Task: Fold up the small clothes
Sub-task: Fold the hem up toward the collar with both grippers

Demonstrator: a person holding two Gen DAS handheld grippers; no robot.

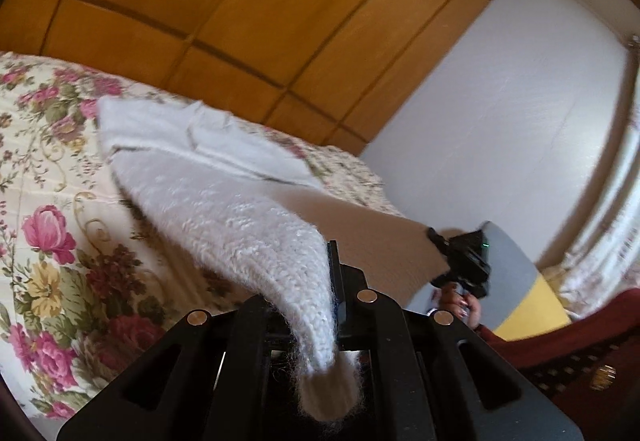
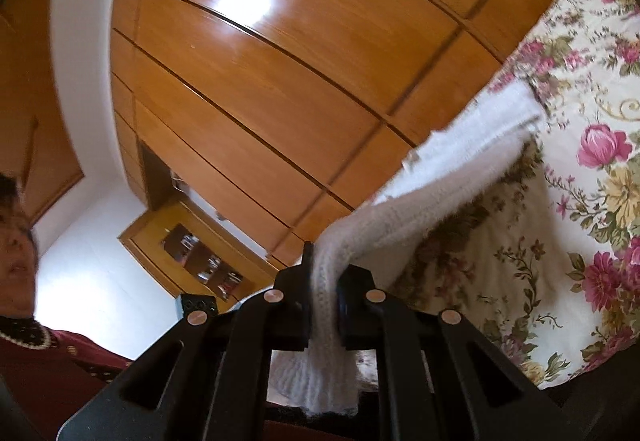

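One white knit garment (image 1: pixel 224 209), chunky fuzzy yarn with loose fibres at the edges, maybe a small sweater; exact type can't be told. It is lifted off the floral bedspread (image 1: pixel 44 169) at its near end, with the far end, folded in flat layers, resting near the bedspread's far edge by the wardrobe. The knit stretches from there down to both grippers.

Left gripper (image 1: pixel 334 305): jaws closed tight on a pinched corner of the knit; a ribbed tail of fabric hangs out below the black fingers toward the camera. Right gripper (image 2: pixel 324 305): jaws nearly closed, clamped on another bunched edge of the same garment (image 2: pixel 452 165), with a tail also hanging down between the finger bases.

In the left wrist view the right gripper (image 1: pixel 460 261) shows as a black block with a small green light, and the person's hand (image 1: pixel 460 305) is under it, partly cut off.

Bedspread: cream quilted cloth with pink roses, yellow flowers and green leaves. It's shaded under the lifted knit.

Behind the bed: glossy orange-brown wooden wardrobe doors (image 2: pixel 280 81) with dark panel seams and a bright glare spot. There's a white wall (image 1: pixel 500 121) beside them.

The person's dark red top (image 2: pixel 44 373) sits at the left edge of the right wrist view. Motion blur softens the garment's far end, and the garment's middle is hidden from the right wrist view.
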